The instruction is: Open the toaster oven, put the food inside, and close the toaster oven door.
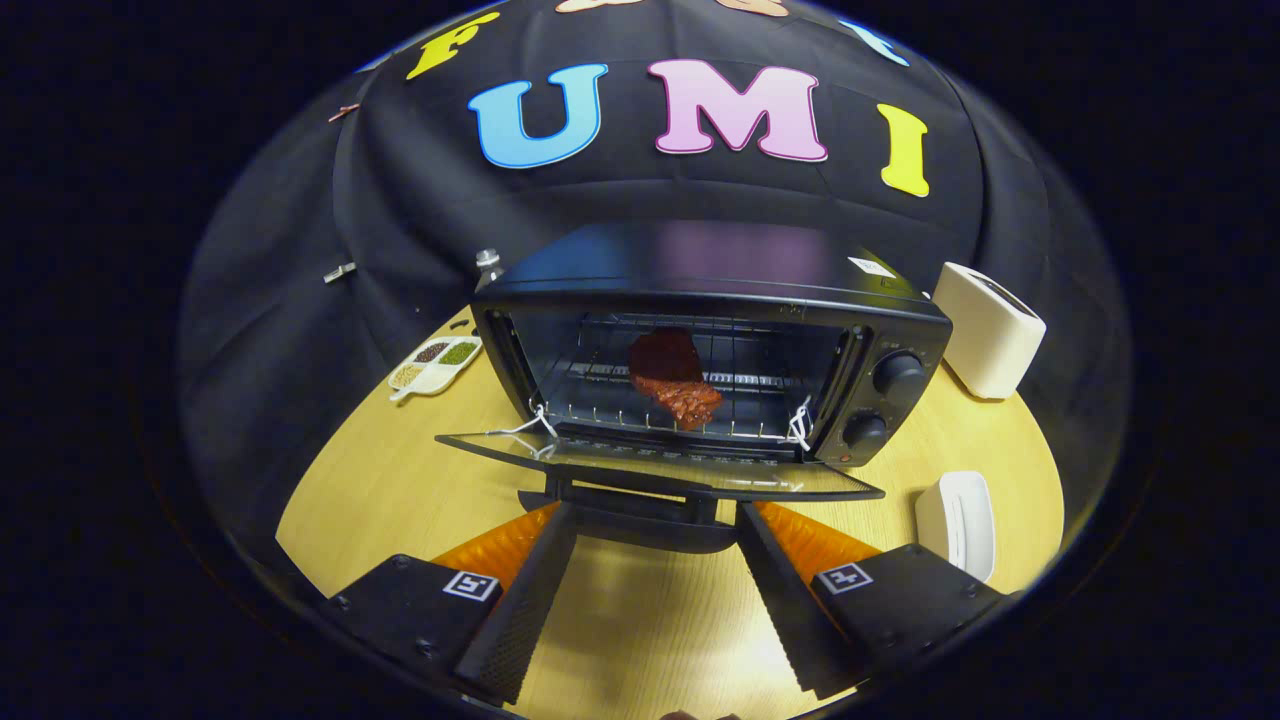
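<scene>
A black toaster oven (720, 300) stands on the wooden table just beyond my fingers. Its glass door (660, 465) hangs open and lies nearly flat, with its black handle (640, 515) at the front edge. A reddish-brown piece of food (672, 378) rests on the wire rack inside the oven. My gripper (655, 515) is open, its two fingers spread either side of the door handle, with the tips right at it and nothing pressed between them.
A white toaster (990, 330) stands to the right of the oven. A small white dish (958, 522) lies near my right finger. Left of the oven sits a white divided tray of seeds (435, 365); a bottle top (488, 262) pokes up behind.
</scene>
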The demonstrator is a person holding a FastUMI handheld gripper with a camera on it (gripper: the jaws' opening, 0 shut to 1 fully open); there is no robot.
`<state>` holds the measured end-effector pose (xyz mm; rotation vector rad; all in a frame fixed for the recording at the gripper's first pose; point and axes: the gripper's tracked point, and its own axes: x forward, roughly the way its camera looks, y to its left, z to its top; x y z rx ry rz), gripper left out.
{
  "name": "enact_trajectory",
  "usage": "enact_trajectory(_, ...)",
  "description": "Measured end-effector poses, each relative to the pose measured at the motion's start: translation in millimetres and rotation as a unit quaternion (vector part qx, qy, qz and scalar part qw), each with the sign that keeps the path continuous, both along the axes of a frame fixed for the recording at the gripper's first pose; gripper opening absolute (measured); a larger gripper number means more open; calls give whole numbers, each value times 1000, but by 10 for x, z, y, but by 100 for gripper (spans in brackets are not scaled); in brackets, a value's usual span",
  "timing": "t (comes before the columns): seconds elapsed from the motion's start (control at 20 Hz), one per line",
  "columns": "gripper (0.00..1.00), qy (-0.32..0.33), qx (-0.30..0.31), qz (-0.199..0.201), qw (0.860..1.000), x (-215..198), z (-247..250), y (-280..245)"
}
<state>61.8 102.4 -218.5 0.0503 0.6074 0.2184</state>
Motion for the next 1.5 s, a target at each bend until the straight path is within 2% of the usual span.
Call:
enact_trajectory(0.3, 99, -20, 27, -1, 999, 280, 270, 10)
enact_trajectory(0.5, 99, -58, 0, -6, 998, 681, 581, -35)
enact_trajectory(0.7, 99, -115, 17, -10, 993, 830, 1070, 31)
enact_trajectory(0.85, 99, -158, 34, -6, 987, 597, 1485, 61)
enact_trajectory(1.05, 98, -233, 20, -15, 972, 370, 2042, -253)
enact_trajectory(1.2, 98, -280, 4, -37, 959, 174, 2423, -642)
enact_trajectory(1.5, 98, -301, 11, -99, 948, -337, 2737, -1240)
